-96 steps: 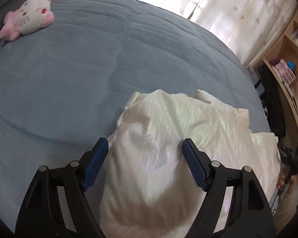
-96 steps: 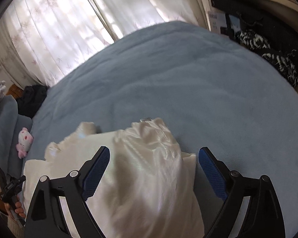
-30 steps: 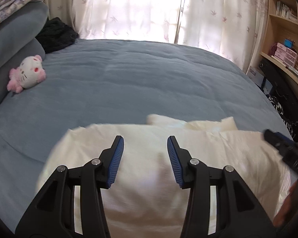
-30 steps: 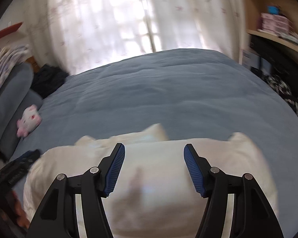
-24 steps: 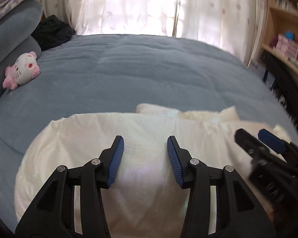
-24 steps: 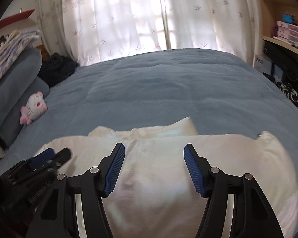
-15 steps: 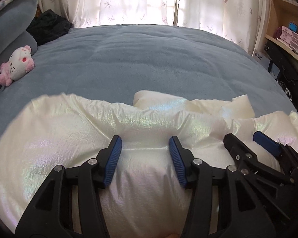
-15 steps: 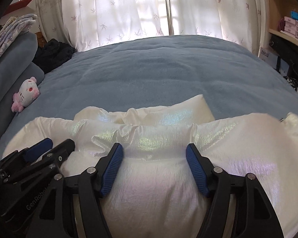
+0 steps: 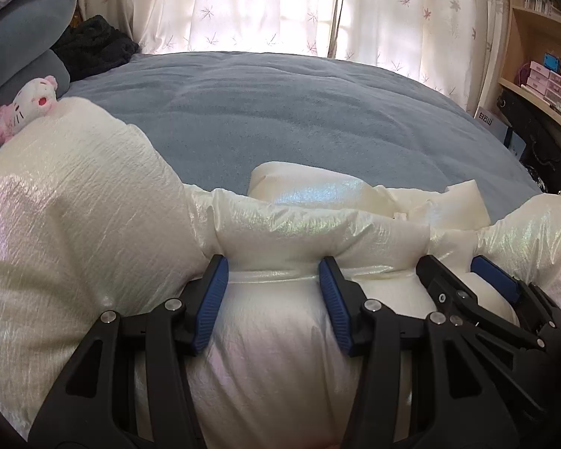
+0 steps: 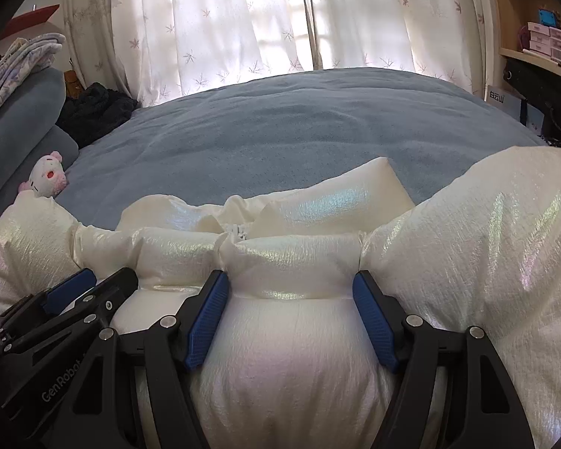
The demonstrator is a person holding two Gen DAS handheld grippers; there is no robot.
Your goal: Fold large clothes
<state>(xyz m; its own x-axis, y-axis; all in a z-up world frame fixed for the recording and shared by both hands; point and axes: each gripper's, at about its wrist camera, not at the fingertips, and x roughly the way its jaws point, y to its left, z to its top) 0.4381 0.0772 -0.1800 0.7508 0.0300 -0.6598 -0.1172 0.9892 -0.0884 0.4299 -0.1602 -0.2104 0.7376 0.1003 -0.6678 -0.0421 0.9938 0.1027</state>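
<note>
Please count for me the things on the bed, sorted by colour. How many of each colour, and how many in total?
Cream-white: 1, the puffy jacket, between the pads of both grippers.
Pink and white: 1, the plush toy at the left edge of the bed.
Black: 1, the dark bundle at the far left corner.
Total: 3 on the blue cover.

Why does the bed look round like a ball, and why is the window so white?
Left wrist view: the fisheye lens bends the blue bed into a dome; daylight washes out the curtains. Right wrist view: same bulge, and the white jacket glints.
</note>
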